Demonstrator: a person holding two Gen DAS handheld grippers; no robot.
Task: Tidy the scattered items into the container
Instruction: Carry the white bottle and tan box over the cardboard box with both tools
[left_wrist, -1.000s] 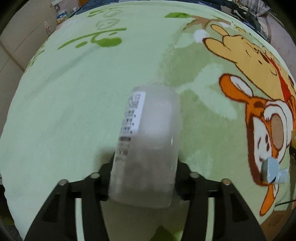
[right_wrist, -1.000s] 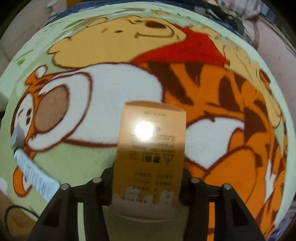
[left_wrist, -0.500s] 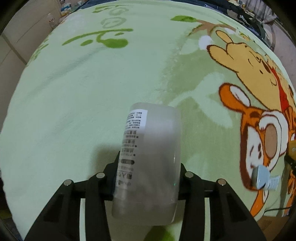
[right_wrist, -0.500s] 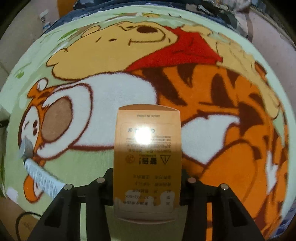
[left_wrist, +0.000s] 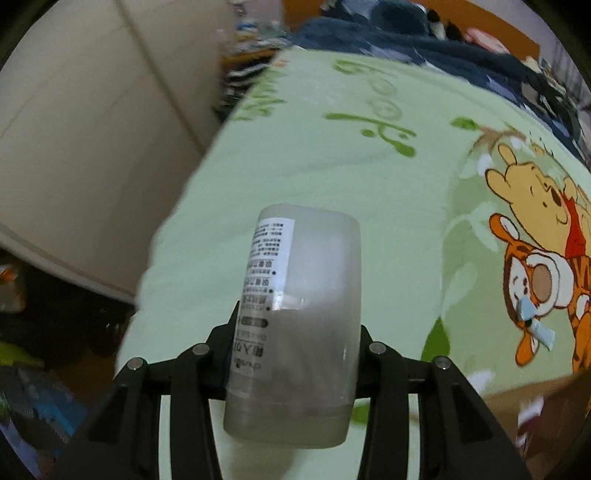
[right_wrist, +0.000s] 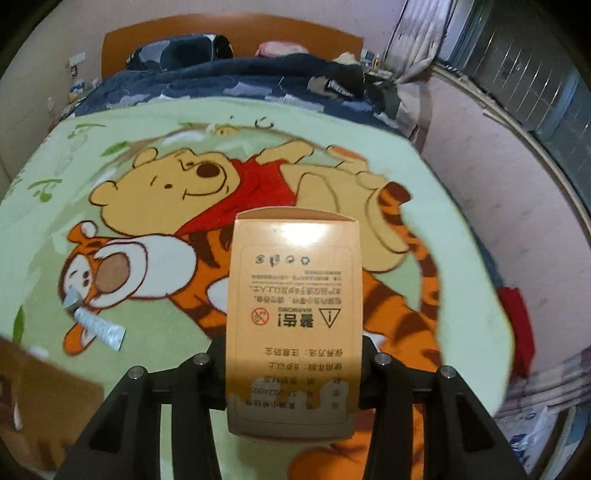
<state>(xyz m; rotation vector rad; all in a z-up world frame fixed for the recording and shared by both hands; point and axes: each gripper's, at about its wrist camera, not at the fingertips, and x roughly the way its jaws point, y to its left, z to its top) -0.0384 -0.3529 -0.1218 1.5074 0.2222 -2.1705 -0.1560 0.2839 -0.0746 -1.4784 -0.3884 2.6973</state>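
1. Left claw: jaws clamped on a frosted case, held clear above the blanket. The case stands up out of the grip.
2. Right claw: jaws clamped on an orange box, also held clear above the blanket. The box's print reads upside down, with a warning triangle at mid-face.
3. Case: translucent, rounded corners, a white printed label down its left side, a greyer band at its near end. Contents too cloudy to tell.
4. Around: a small tube lies on the blanket near its near left edge, on the tiger print, well apart from both claws. Each held item blocks the middle of its own view.
5. Left view only: the blanket's left edge, a beige panel beyond it, dark clutter below. The tube shows small at far right.
6. Right view only: a brown cardboard piece, blurred, at the blanket's near left corner; a dark quilt and headboard past the far edge; a curtain and a window at right.
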